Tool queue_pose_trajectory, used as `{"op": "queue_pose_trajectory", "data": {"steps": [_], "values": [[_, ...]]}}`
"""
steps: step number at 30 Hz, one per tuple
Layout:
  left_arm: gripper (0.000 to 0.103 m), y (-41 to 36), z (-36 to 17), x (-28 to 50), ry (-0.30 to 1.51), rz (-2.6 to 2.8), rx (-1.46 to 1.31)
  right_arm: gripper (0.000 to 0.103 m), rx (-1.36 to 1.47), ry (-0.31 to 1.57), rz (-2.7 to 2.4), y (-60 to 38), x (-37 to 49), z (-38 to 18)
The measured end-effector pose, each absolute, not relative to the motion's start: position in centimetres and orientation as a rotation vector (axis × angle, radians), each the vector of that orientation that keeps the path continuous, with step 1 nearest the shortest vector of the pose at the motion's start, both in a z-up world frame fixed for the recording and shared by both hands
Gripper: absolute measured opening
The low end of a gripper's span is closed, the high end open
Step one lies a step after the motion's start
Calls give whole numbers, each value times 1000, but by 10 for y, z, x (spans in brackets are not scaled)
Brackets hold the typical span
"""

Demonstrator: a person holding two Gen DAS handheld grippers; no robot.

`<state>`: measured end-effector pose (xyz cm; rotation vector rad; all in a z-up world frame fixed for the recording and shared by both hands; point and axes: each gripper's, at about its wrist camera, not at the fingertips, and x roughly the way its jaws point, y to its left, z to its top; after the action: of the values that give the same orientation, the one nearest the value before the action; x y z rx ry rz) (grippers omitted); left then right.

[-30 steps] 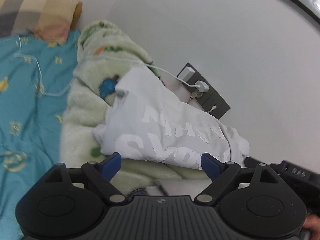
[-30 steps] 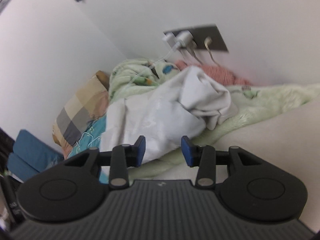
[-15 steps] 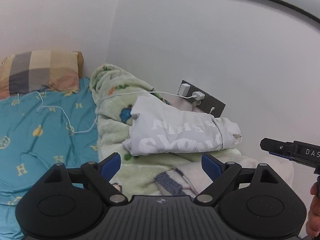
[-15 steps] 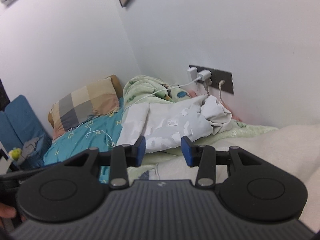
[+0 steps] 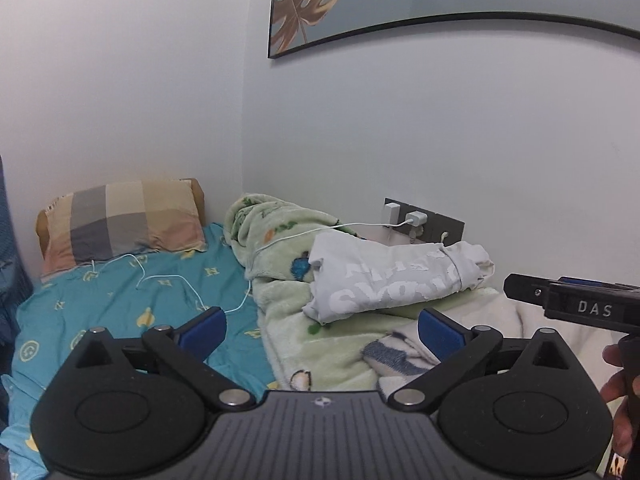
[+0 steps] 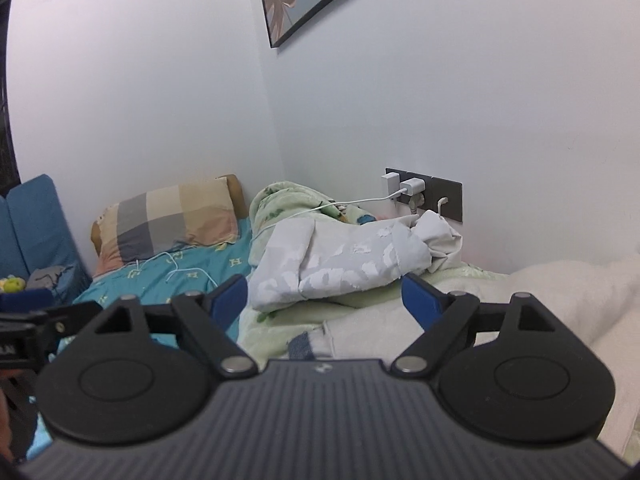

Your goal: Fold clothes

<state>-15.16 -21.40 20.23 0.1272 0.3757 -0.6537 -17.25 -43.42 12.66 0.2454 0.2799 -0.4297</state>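
Observation:
A folded white garment with pale printed lettering [image 5: 396, 276] [image 6: 340, 264] lies on a green patterned blanket [image 5: 304, 344] by the wall. My left gripper [image 5: 322, 330] hangs well back from it, jaws opening wide, nothing between the blue pads. In the right wrist view my right gripper [image 6: 326, 300] also stands back from the garment, jaws opening, nothing held. The right gripper shows side-on at the right edge of the left wrist view, gripped by a hand [image 5: 618, 384]. A cream fleece cloth [image 6: 560, 292] and a blue-striped piece [image 5: 396, 356] lie near the grippers.
A checked pillow [image 5: 120, 220] rests on a teal sheet [image 5: 120, 304] at the left. White charger cables [image 5: 320, 232] run from a dark wall socket panel [image 5: 424, 220] across the blanket and sheet. A framed leaf picture [image 5: 400, 0] hangs above. Blue cushions [image 6: 36, 224] stand far left.
Both grippers pulled back and up from the white garment, which now lies folded on the blanket, smaller in view. The right jaws widened from narrow to wide; the left widened slightly.

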Motion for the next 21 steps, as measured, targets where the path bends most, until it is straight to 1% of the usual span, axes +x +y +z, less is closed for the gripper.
{"op": "queue_pose_trajectory", "data": {"steps": [9,21], "values": [[103,-182,202,-185,341,-626,121,86,181,218,-454,-396,-196,132],[103,-180,204,-199,329,-605,162,86,162,226,-434,-383,-198,134]]}}
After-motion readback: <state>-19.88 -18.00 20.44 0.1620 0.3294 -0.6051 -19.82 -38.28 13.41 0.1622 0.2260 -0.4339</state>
